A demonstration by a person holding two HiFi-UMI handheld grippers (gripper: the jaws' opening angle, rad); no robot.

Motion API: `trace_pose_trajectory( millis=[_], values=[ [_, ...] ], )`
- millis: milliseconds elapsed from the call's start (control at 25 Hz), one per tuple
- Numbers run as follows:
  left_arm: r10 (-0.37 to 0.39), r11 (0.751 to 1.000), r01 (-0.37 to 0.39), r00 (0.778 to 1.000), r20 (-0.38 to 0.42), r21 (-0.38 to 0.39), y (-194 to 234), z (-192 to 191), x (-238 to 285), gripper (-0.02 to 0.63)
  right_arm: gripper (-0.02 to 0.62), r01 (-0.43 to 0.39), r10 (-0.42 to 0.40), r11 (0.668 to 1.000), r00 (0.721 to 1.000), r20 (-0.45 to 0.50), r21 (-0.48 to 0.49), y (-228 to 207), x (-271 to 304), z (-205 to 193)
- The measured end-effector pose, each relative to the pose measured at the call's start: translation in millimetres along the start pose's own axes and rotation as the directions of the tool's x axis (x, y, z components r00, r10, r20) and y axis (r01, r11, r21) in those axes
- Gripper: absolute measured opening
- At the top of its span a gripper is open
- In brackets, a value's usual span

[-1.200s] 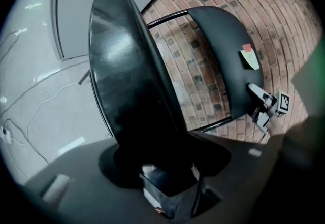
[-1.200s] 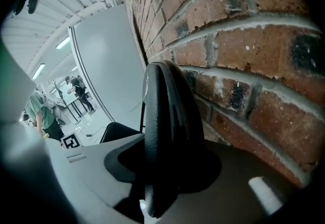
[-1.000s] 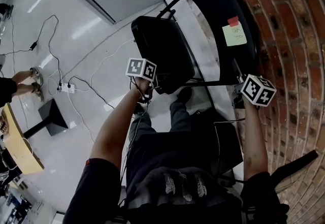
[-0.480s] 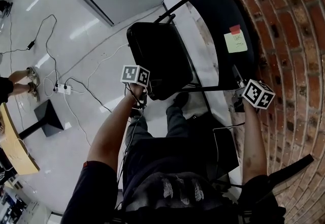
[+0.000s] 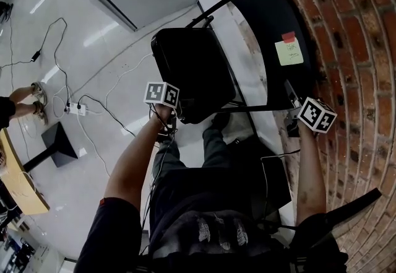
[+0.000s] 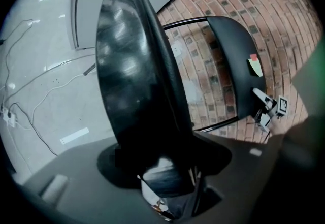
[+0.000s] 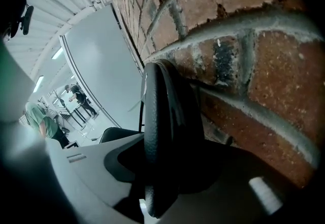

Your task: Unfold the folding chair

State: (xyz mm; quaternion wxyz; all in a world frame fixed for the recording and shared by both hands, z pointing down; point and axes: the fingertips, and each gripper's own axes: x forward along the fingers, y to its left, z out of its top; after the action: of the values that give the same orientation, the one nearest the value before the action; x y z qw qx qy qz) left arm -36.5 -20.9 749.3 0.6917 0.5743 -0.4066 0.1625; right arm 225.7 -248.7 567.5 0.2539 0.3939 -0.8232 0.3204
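Note:
The black folding chair stands against the brick wall. Its padded seat (image 5: 192,73) is swung out from the backrest (image 5: 272,30), which carries a green and a red sticky note (image 5: 288,49). My left gripper (image 5: 175,111) is shut on the seat's near edge; in the left gripper view the seat (image 6: 137,75) rises edge-on from between the jaws of that gripper (image 6: 165,169). My right gripper (image 5: 292,118) is shut on the backrest's lower corner. The backrest's rim (image 7: 160,131) fills the gap of the right gripper (image 7: 162,180) in the right gripper view.
The brick wall (image 5: 362,49) runs close along the right, right behind the backrest. Cables and a power strip (image 5: 77,107) lie on the white floor at left, beside a black stand foot (image 5: 59,142) and a wooden tabletop (image 5: 18,182). Another person's hand (image 5: 28,92) shows at the left edge.
The left gripper has drifted left and down with the seat edge, and the seat has swung slightly further from the backrest. The right gripper has sunk a little on the backrest.

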Motion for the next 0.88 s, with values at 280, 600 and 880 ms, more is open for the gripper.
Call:
trace_pose_trajectory(
  millis=[280,600,880],
  values=[
    [0.008,1.000,-0.008,1.000,0.009,-0.019,14.1,-3.2,0.9,0.287,0.161,-0.021,0.021,1.000,1.000,0.005,0.012,-0.2,3.1,-3.7],
    [-0.001,0.999,0.002,1.000,0.029,-0.042,33.3,-7.9,3.8,0.299,0.161,-0.034,0.035,0.998,0.999,-0.017,0.045,-10.9,11.5,-12.7],
    [-0.014,0.999,0.016,0.999,0.048,-0.049,41.1,-9.9,3.2,0.299,0.163,-0.040,0.041,0.998,0.999,-0.008,0.041,-11.3,14.0,-14.4]
  ],
)
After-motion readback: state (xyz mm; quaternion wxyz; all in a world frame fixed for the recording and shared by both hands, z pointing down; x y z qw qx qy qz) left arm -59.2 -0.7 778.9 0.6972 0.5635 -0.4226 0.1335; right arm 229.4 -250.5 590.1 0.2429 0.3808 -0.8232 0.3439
